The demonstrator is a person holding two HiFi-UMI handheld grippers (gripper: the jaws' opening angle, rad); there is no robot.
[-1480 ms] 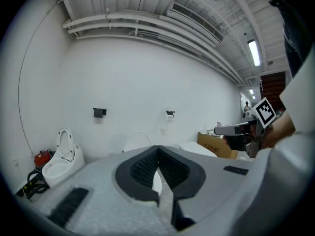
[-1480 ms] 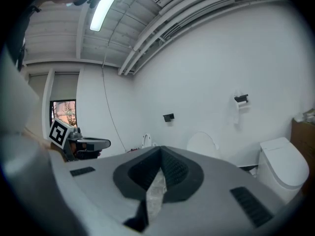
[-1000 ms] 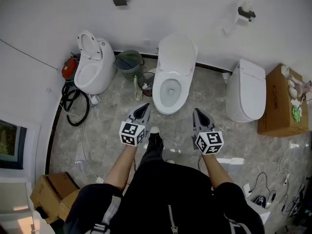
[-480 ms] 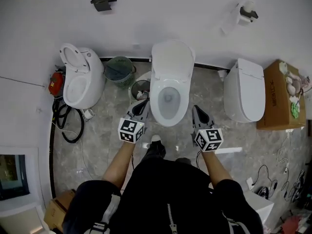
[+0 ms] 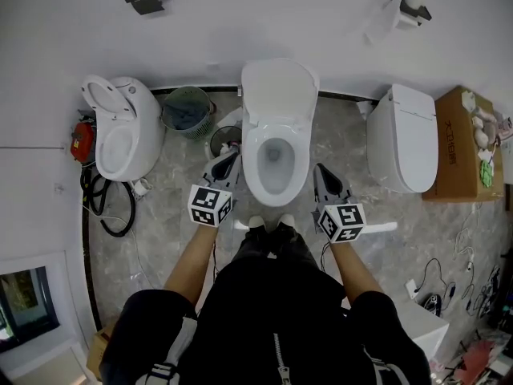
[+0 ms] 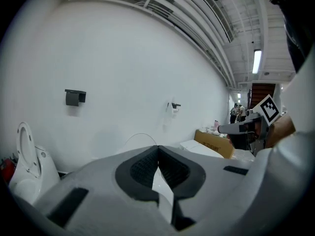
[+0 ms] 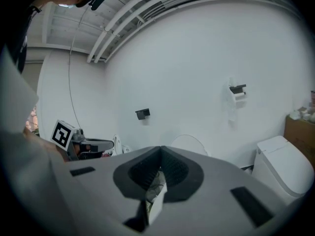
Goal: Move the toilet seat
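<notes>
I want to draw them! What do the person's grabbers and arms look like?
The left gripper and right gripper are grey pointed beaks with dark ribbed pads inside. Each carries a white cube with black square markers. The forearms are bare, and the sleeves are black.

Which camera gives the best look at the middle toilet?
The head view: the middle toilet shows whole from above, its lid raised. Both gripper views catch only the lid's top edge against the wall.
</notes>
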